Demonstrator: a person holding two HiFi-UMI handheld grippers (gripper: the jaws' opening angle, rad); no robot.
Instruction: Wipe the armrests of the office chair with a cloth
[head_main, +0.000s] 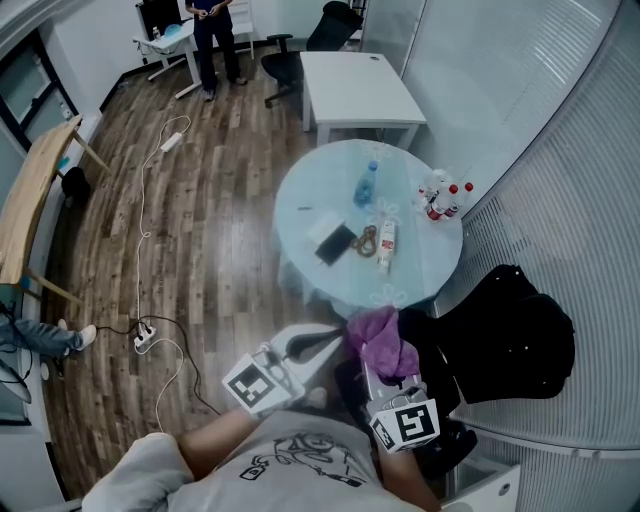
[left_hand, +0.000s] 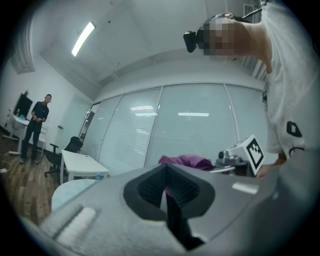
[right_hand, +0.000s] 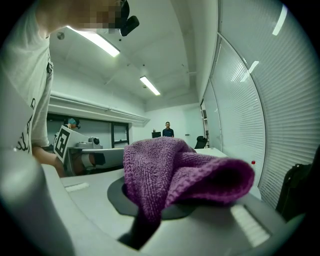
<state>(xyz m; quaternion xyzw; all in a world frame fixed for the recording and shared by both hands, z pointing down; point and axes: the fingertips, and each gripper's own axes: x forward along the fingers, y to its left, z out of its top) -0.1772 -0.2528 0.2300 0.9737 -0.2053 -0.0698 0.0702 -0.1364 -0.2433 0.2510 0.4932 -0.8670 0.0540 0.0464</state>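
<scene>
A purple cloth (head_main: 381, 340) hangs bunched from my right gripper (head_main: 377, 368), which is shut on it; in the right gripper view the cloth (right_hand: 175, 170) drapes over the jaws and hides my right gripper's (right_hand: 150, 212) tips. Just left of the cloth, my left gripper (head_main: 333, 341) is held at about the same height. Its jaws are shut with nothing in them (left_hand: 168, 190). The black office chair (head_main: 515, 345) stands directly right of both grippers, its dark edge (right_hand: 296, 187) showing in the right gripper view. I cannot pick out its armrests clearly.
A round glass table (head_main: 300, 205) ahead carries a blue bottle (head_main: 366, 185), a black phone (head_main: 335, 243) and small red-capped bottles (head_main: 442, 200). Beyond are a white desk (head_main: 355, 85), another black chair (head_main: 300, 55) and a standing person (head_main: 215, 40). Cables and a power strip (head_main: 145, 336) lie on the floor at left.
</scene>
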